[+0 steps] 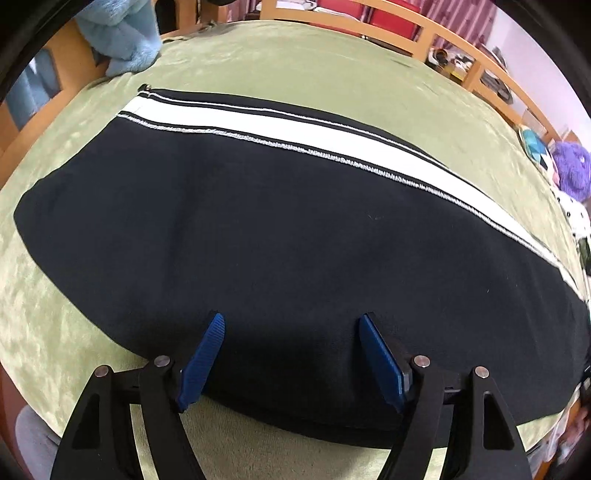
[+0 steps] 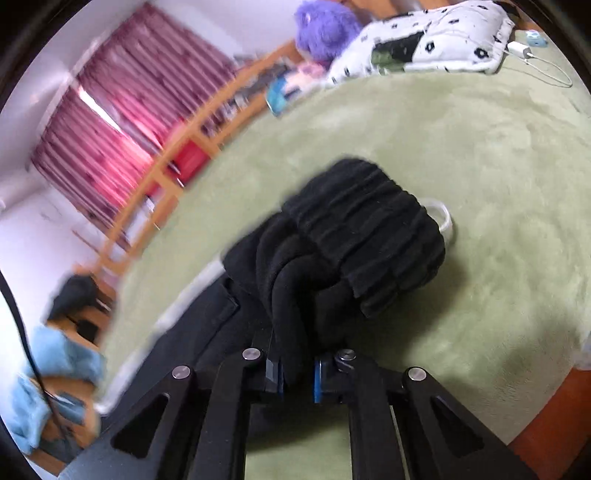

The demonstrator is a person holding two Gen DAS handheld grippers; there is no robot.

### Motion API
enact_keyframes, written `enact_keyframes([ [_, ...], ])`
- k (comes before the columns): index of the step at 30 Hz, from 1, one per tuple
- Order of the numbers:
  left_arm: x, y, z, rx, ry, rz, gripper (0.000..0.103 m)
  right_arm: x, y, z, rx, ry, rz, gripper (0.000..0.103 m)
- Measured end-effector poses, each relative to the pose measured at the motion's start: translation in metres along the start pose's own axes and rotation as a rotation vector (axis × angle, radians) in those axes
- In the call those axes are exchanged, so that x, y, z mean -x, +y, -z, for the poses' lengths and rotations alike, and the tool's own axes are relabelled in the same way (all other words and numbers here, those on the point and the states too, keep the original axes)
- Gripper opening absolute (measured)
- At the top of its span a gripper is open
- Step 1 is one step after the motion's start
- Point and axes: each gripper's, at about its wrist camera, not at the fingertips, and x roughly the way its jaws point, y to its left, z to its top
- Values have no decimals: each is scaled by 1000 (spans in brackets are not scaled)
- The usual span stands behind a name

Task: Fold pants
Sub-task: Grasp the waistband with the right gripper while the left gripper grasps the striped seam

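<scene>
Black pants (image 1: 258, 240) with a white side stripe (image 1: 295, 127) lie flat across a green blanket (image 1: 295, 55) in the left wrist view. My left gripper (image 1: 291, 321) is open, its blue fingertips (image 1: 212, 339) resting over the pants' near edge. In the right wrist view my right gripper (image 2: 298, 373) is shut on a bunched fold of the pants (image 2: 295, 280) near the ribbed elastic waistband (image 2: 376, 232), lifting it above the blanket (image 2: 480, 166). A white drawstring loop (image 2: 441, 214) sticks out behind the waistband.
A blue plush blanket (image 1: 118, 37) lies at the far left. A wooden bed rail (image 1: 461, 44) runs behind. A purple plush toy (image 2: 325, 26), a white patterned pillow (image 2: 443, 40) and a white charger with cable (image 2: 524, 51) sit at the bed's far end.
</scene>
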Motion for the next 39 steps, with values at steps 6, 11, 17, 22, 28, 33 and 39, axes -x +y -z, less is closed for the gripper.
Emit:
enact_keyframes([
  [6,-8,9,0,-4,22,12,77,41,-8,22,-33,-15,75,48],
  [11,11,24,3,-11,-24,76,77,63,54,38,77,-64,119,49],
  [17,46,117,1,203,-164,99,77,60,148,76,365,-118,215,54],
  [22,31,193,0,394,-162,146,76,21,195,109,426,46,195,59],
  [28,-5,211,-26,477,-162,283,76,12,226,139,446,87,285,59],
  [33,-26,223,-35,545,-181,353,70,32,242,153,479,63,321,59],
  [39,-32,218,-52,555,-171,356,15,36,238,153,425,81,348,59],
])
